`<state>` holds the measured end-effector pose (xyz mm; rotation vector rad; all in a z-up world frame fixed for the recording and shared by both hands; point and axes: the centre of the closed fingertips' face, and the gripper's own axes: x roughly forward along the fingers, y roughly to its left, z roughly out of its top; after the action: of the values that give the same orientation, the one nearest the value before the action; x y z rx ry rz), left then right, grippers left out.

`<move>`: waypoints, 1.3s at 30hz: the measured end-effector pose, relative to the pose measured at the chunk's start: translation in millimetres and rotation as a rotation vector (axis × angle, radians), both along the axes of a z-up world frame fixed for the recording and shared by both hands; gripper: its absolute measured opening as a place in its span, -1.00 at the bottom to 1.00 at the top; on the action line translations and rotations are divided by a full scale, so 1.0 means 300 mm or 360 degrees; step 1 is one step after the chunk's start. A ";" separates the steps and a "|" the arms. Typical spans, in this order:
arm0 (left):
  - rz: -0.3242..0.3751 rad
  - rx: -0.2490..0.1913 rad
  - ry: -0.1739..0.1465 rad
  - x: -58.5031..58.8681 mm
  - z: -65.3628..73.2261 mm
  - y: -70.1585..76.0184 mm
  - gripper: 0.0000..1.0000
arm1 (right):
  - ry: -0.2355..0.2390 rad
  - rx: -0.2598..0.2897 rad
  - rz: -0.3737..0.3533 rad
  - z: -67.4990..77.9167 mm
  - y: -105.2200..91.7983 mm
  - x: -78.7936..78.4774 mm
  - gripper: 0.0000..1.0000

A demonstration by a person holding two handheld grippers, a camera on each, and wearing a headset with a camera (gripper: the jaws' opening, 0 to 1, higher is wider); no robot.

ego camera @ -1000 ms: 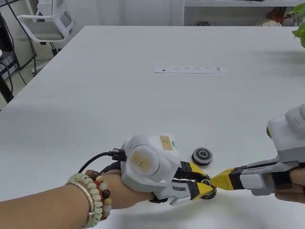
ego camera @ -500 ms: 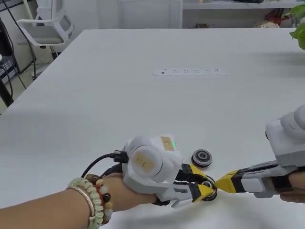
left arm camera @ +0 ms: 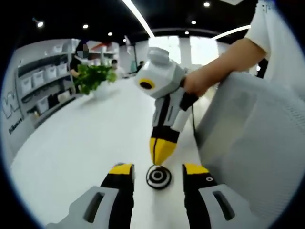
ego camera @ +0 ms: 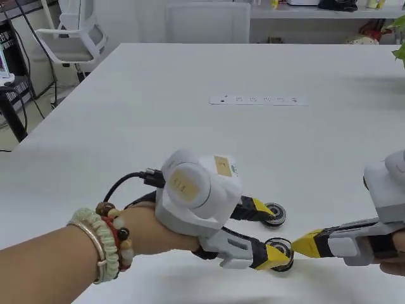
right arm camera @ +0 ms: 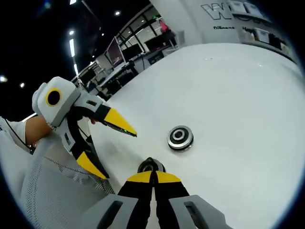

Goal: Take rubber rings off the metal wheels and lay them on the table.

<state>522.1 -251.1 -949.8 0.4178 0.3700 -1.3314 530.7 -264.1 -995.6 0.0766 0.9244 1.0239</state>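
Close to the table's (ego camera: 190, 95) near edge, one wheel (left arm camera: 158, 177) lies flat between the wide-spread jaws of the left gripper (ego camera: 269, 232). The right gripper (right arm camera: 152, 175) has its jaws pressed together, tips against that wheel's rim. A second wheel (ego camera: 274, 213) lies flat just beyond, beside the left gripper's far jaw tip. A power strip (ego camera: 259, 100) lies toward the far edge.

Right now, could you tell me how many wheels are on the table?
2. One wheel lies between the open left gripper's jaws, at the shut right gripper's tip. The other wheel lies just beyond it. The left gripper may hide more.
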 end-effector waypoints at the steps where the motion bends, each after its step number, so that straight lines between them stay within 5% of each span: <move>1: -0.0004 -0.0001 -0.0011 0.000 0.014 0.006 -0.14 | -0.0002 0.0003 0.0000 0.002 0.001 0.000 -1.00; 6: 0.0041 -0.0047 0.0005 0.000 0.092 0.069 -0.05 | -0.0004 0.0023 0.0002 0.011 0.005 0.000 -1.00; 16: 0.0191 -0.0065 -0.0010 -0.023 0.164 0.233 0.19 | 0.0006 0.0077 -0.0005 0.034 0.009 -0.005 -1.00; 27: 0.0378 -0.0008 -0.0066 -0.072 0.174 0.393 0.41 | 0.0000 0.0135 -0.0040 0.061 0.013 0.005 -1.00; 39: 0.0576 -0.0073 0.0018 -0.140 0.125 0.485 0.57 | -0.0002 0.0192 -0.0076 0.087 0.025 0.020 -1.00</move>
<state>480.1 -105.6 -912.3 0.2881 0.4029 -0.9875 536.7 -256.7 -969.5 0.1979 0.8556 1.0346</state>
